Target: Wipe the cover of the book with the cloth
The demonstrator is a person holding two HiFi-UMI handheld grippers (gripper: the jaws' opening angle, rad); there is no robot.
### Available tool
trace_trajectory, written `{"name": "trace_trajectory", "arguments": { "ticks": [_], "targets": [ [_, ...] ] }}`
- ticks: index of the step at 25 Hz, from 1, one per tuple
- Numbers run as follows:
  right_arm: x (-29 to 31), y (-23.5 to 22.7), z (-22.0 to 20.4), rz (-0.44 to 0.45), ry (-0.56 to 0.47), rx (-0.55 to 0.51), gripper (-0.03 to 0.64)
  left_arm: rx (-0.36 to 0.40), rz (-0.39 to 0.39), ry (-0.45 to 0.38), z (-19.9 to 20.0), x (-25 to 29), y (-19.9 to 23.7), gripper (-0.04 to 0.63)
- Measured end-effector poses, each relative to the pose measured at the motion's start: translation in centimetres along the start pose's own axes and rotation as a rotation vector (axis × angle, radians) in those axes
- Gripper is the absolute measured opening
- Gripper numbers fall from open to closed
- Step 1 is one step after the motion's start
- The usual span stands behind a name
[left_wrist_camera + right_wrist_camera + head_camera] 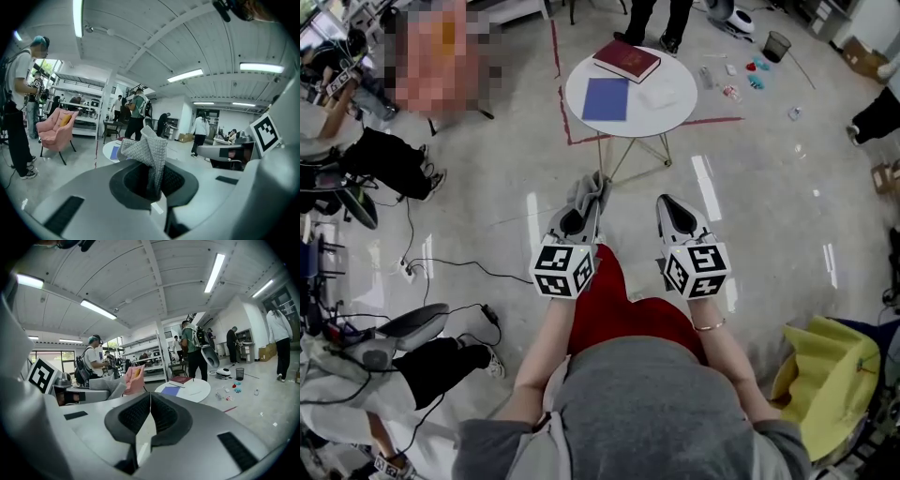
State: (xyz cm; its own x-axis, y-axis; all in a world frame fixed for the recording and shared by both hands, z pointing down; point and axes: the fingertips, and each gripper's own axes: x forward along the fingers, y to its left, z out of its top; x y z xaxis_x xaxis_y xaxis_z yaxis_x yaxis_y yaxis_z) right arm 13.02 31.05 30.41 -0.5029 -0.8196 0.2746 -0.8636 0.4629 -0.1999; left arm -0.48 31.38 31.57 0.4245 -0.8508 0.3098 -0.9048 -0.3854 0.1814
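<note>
Left gripper (152, 180) first: jaws clamped tight on the grey cloth (145, 150), and the waffle-weave fabric bunches up out of the pinch in a crumpled peak. From the head view that left gripper (584, 208) points to 12 o'clock with the cloth (592, 189) spilling off its tip.

Over to the right gripper (150, 416): the two dark pads meet along a thin seam with nothing between them. In the head view the right gripper (675, 214) sits just beside the left one, level with it and apart from it, also aimed at 12 o'clock.

Now the book (626, 60): dark red, closed, lying flat on the round white table (680, 75), well apart from both sets of jaws. It sits at about 12 o'clock from the left gripper and 11 o'clock from the right. On the tabletop it lies at the far 12 o'clock edge, with a blue sheet (606, 98) just beside it toward 8 o'clock.

The right gripper view shows the same layout dead ahead past the closed pads: book (180, 379), blue sheet (171, 391), table (199, 389). Neither gripper touches the table or the book.
</note>
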Motion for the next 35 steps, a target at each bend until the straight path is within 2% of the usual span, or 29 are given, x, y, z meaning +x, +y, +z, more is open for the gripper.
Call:
{"name": "trace_trajectory", "arguments": {
  "ticks": [6, 12, 21, 28, 35],
  "targets": [
    [6.1, -1.4, -0.4, -0.021, 0.027, 0.019, 0.029, -0.006, -0.017, 0.037, -0.2, 5.2, 4.7, 0.029],
    [15.0, -3.6, 0.0, -0.049, 0.081, 0.036, 0.029, -0.028, -0.034, 0.058, 1.7, 12.6, 10.8, 0.028],
    [27.0, -3.9, 1.4, -0.064, 0.152, 0.034, 0.029, -0.076, -0.069, 0.092, 3.7, 20.4, 18.5, 0.029],
    [32.7, -5.7, 0.8, -0.107, 0.212, 0.033, 0.029, -0.074, -0.090, 0.123, 4.7, 24.8, 22.8, 0.029],
    [35.8, -8.4, -0.6, -0.141, 0.281, 0.045, 0.029, -0.077, -0.097, 0.170, 4.6, 28.7, 24.3, 0.029]
  ]
}}
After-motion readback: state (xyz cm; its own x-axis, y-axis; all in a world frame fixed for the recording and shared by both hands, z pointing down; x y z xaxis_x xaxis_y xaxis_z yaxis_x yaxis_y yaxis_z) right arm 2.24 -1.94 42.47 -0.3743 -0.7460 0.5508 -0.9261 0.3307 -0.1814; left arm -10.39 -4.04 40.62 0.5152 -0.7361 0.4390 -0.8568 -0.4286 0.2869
